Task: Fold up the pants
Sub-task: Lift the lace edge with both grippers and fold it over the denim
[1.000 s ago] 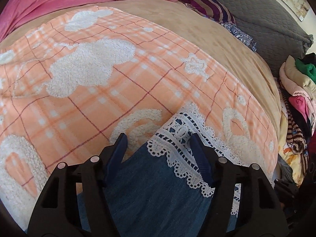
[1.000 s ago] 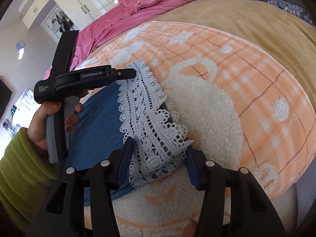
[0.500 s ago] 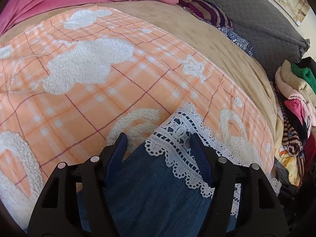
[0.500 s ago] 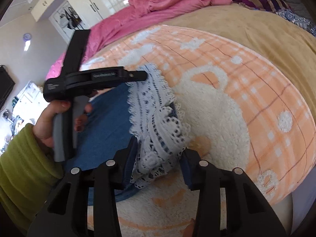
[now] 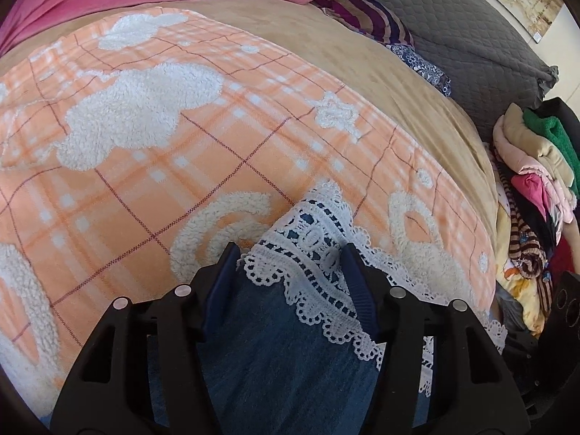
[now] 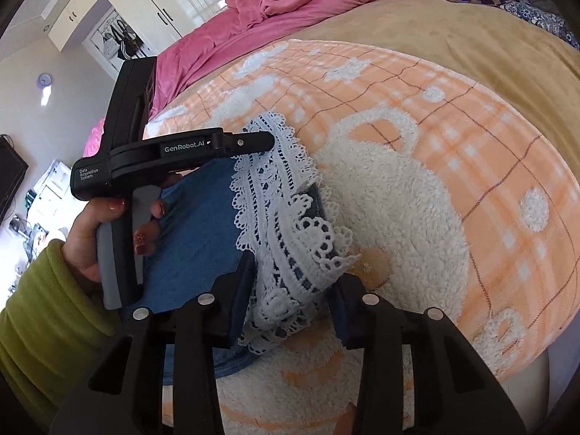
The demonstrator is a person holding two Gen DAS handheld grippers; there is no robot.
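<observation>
Lying on an orange blanket (image 5: 152,188), lace-hemmed pants (image 5: 282,344) near piled clothes (image 5: 536,188).

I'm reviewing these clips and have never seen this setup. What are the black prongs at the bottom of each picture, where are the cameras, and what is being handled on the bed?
No robot here: a person holds a hand-held two-finger gripper in each hand, each with a camera looking along its fingers. The prongs are those fingers. One picture looks out from the left gripper, the other from the right gripper, which also sees the left hand gripping its tool. Blue denim pants with a white lace hem lie on an orange plaid blanket. Both grippers' jaws are closing with the lace hem between them, each at one end of the hem.
</observation>
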